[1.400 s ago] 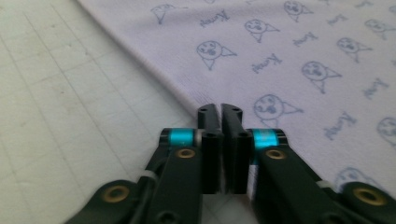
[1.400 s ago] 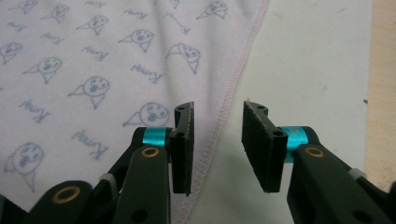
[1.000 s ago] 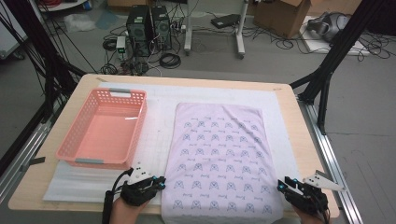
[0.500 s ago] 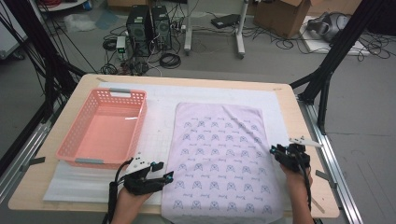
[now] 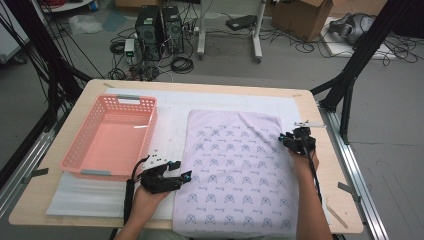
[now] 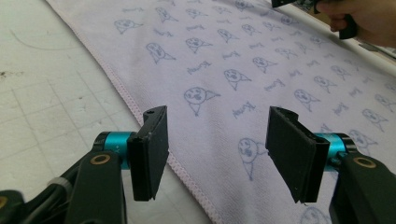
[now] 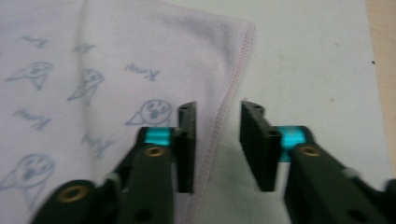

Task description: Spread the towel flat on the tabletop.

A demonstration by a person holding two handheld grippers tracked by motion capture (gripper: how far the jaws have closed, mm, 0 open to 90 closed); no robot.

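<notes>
A lilac towel (image 5: 235, 160) printed with small blue faces lies flat on the white mat (image 5: 170, 115). My left gripper (image 5: 181, 169) sits at the towel's left hem, low over the mat. In the left gripper view its jaws (image 6: 217, 116) have just been opening and stand wide apart, with the hem (image 6: 182, 163) running between them untouched. My right gripper (image 5: 286, 139) is at the towel's right edge, towards the far corner. In the right gripper view its jaws (image 7: 218, 106) have just been closing. A narrow gap is left, and the pink-stitched hem (image 7: 229, 98) runs through it without being pinched.
A pink slatted basket (image 5: 129, 98) with nothing in it stands on the mat left of the towel. Bare wooden table (image 5: 330, 165) borders the towel's right side. Computer towers, cables and black frame legs stand on the floor beyond the far edge.
My right gripper has travelled from the towel's near right corner up along its right edge, and its jaws have narrowed. The left gripper has shifted slightly towards the towel and its jaws have opened.
</notes>
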